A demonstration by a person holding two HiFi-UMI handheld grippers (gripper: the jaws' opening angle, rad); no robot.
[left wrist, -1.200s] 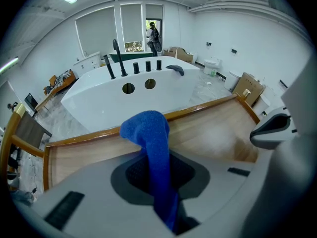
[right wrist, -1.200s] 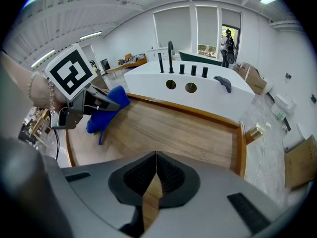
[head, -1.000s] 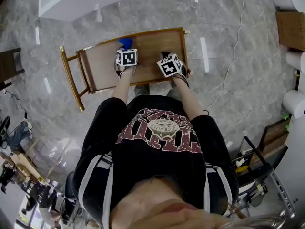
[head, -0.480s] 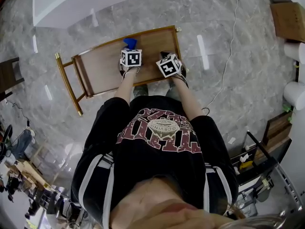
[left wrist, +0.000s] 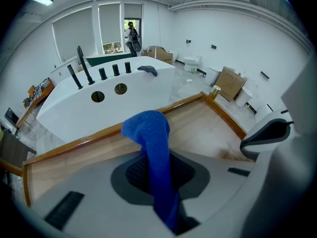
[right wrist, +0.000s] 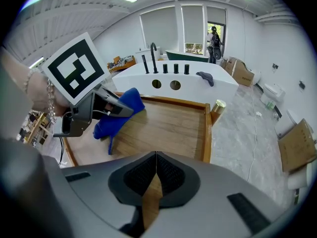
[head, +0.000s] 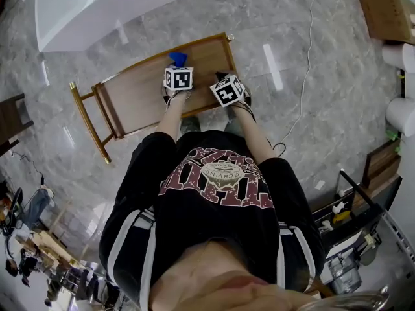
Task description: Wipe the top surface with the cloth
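Note:
A wooden cart top (head: 139, 92) with a raised gold-edged rim stands on the marble floor in front of me. My left gripper (head: 176, 65) is shut on a blue cloth (head: 176, 59), which sticks up between the jaws (left wrist: 148, 133) over the wood near the far rim. The cloth (right wrist: 118, 115) hangs down to the wood in the right gripper view. My right gripper (head: 221, 76) hovers over the right part of the top (right wrist: 168, 128), near its front rim. Its jaws (right wrist: 156, 170) meet with nothing between them.
A white bathtub (head: 84, 5) with black taps (left wrist: 81, 66) stands just beyond the cart. The cart handle (head: 84, 118) sticks out at the left. A cable (head: 305, 76) lies on the floor at the right. Cardboard boxes (head: 389, 11) are at the far right.
The left gripper with the cloth has shifted a little toward the cart's right end. The head view has drifted, so the cart now sits higher and further left.

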